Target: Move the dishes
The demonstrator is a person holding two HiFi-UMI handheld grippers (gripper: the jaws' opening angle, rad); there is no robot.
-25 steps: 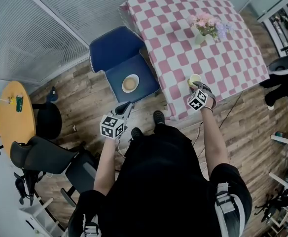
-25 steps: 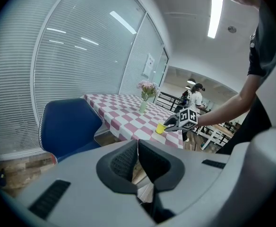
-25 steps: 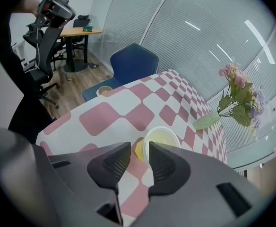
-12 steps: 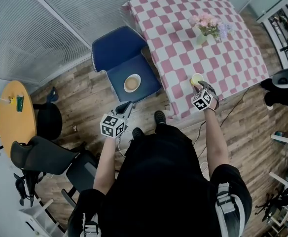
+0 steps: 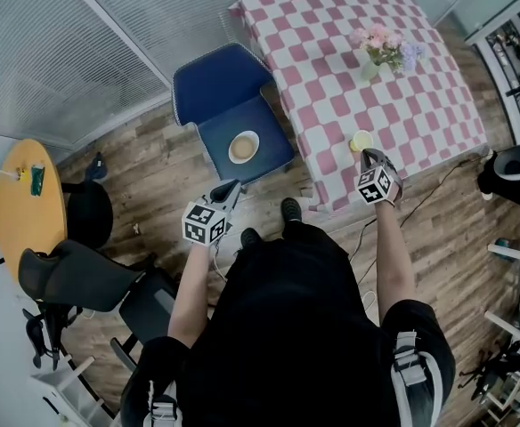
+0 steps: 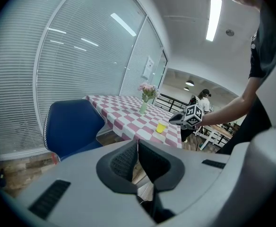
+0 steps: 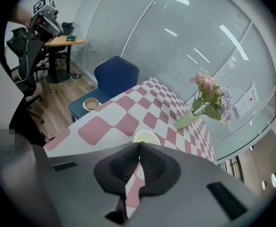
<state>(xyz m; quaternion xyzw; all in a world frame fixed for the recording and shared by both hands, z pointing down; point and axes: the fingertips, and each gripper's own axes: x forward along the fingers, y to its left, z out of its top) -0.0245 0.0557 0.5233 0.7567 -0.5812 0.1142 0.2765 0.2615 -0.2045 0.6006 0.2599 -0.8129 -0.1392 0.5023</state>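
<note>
Wood plank floor. Blinds-covered glass wall upper left. Blue chair beside checkered desk. Round yellow table left edge.

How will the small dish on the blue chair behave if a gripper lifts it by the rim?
The dish looks shallow and wide, so it probably will not tip or roll. It seems rigid, perhaps ceramic, so the rim may be slippery and fragile. The chair seat looks padded, so a push may drag.

- Left gripper, jaws closed together, nothing between them.
- Blue chair beside a pink-and-white checked table.
- Yellow cup near the table's edge; flower vase behind.
</note>
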